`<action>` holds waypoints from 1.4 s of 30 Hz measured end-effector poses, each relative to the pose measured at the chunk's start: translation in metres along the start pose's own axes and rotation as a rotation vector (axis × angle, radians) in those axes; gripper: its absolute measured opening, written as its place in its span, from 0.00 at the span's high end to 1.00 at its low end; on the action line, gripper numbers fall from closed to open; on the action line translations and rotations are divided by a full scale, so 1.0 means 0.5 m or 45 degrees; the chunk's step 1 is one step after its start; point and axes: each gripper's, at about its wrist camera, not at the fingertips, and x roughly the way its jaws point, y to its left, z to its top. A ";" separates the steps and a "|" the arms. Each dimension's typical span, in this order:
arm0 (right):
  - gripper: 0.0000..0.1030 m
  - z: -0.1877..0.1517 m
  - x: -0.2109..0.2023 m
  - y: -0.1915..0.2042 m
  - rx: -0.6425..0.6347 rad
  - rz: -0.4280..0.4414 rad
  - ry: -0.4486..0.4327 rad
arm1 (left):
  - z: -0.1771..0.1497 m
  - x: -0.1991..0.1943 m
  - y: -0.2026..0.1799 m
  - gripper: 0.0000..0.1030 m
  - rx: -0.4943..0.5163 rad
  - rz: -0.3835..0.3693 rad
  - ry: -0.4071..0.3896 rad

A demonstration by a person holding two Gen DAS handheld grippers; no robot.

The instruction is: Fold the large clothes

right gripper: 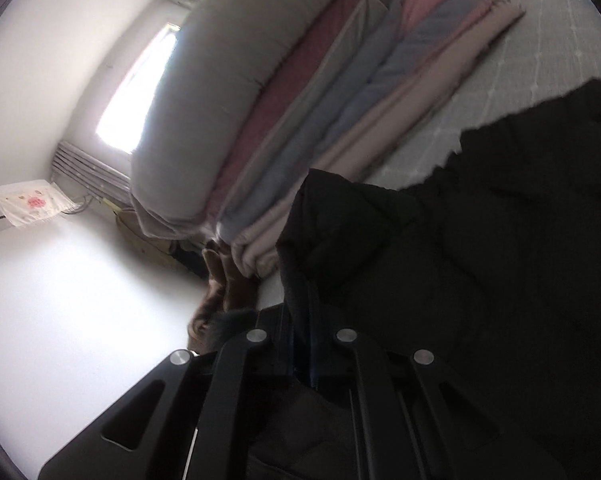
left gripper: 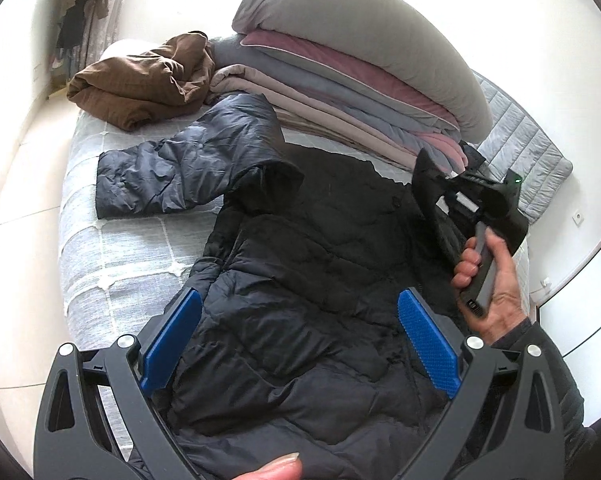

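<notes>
1. Left gripper (left gripper: pixel 298 320): fingers wide apart, clamping nothing; the jacket (left gripper: pixel 300 280) lies spread on the bed (left gripper: pixel 112 256) directly beneath them.
2. Jacket: dark, quilted, puffy; sleeve (left gripper: pixel 172 172) out left beyond the left finger. Judged soft, bulky, slippery; best gripped at hems.
3. Right gripper (right gripper: pixel 302 344): fingers together, clamped on a jacket edge.
</notes>
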 end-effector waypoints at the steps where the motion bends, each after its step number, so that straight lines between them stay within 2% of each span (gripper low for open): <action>1: 0.94 0.002 0.007 0.004 0.002 -0.005 0.016 | -0.001 0.001 -0.001 0.08 0.001 -0.001 0.002; 4: 0.91 -0.027 0.040 -0.006 0.006 -0.029 0.084 | -0.002 0.003 -0.002 0.08 0.002 0.005 0.007; 6: 0.89 -0.044 0.061 -0.015 0.024 -0.067 0.182 | -0.002 0.005 -0.001 0.08 -0.002 0.007 0.012; 9: 0.74 -0.057 0.093 -0.036 0.054 -0.102 0.305 | -0.003 0.007 0.000 0.08 -0.004 0.015 0.020; 11: 0.74 -0.064 0.081 -0.031 0.021 -0.086 0.288 | -0.004 0.009 0.002 0.08 -0.006 0.021 0.027; 12: 0.69 -0.059 0.066 -0.020 -0.003 -0.070 0.264 | -0.004 0.009 0.003 0.08 -0.010 0.021 0.030; 13: 0.63 -0.049 0.041 -0.001 -0.043 -0.044 0.211 | -0.003 0.010 0.005 0.08 -0.013 0.021 0.032; 15: 0.43 -0.021 -0.006 0.024 -0.106 -0.065 0.099 | -0.003 0.011 0.008 0.08 -0.019 0.023 0.033; 18: 0.41 0.019 -0.027 0.016 -0.067 -0.109 0.043 | -0.002 0.011 0.010 0.08 -0.022 0.023 0.032; 21: 0.41 0.036 -0.035 -0.045 0.022 -0.208 0.034 | -0.002 0.010 0.011 0.08 -0.022 0.023 0.033; 23: 0.41 0.033 -0.030 -0.118 0.118 -0.279 0.084 | -0.002 0.010 0.011 0.08 -0.022 0.025 0.031; 25: 0.42 0.020 -0.015 -0.157 0.166 -0.280 0.131 | -0.001 0.011 0.012 0.08 -0.021 0.026 0.034; 28: 0.42 0.021 -0.033 -0.161 0.186 -0.277 0.148 | 0.005 0.010 0.019 0.08 -0.031 0.018 0.035; 29: 0.42 0.022 -0.042 -0.154 0.176 -0.275 0.143 | 0.007 0.009 0.025 0.08 -0.042 -0.002 0.040; 32: 0.41 0.000 -0.055 -0.062 0.017 -0.191 0.167 | 0.024 0.017 0.051 0.08 -0.087 -0.130 0.097; 33: 0.35 -0.016 -0.061 -0.029 -0.040 -0.148 0.193 | 0.035 0.024 0.069 0.08 -0.109 -0.201 0.138; 35: 0.34 -0.052 -0.088 0.011 -0.102 -0.076 0.237 | 0.054 0.033 0.104 0.08 -0.150 -0.260 0.175; 37: 0.33 -0.087 -0.118 0.045 -0.155 -0.018 0.271 | 0.079 0.045 0.159 0.08 -0.207 -0.294 0.199; 39: 0.32 -0.131 -0.152 0.073 -0.188 0.044 0.301 | 0.097 0.059 0.206 0.08 -0.264 -0.369 0.229; 40: 0.32 -0.143 -0.163 0.075 -0.187 0.061 0.310 | 0.107 0.075 0.243 0.08 -0.321 -0.424 0.257; 42: 0.32 -0.178 -0.196 0.072 -0.171 0.083 0.335 | 0.122 0.108 0.305 0.08 -0.406 -0.472 0.308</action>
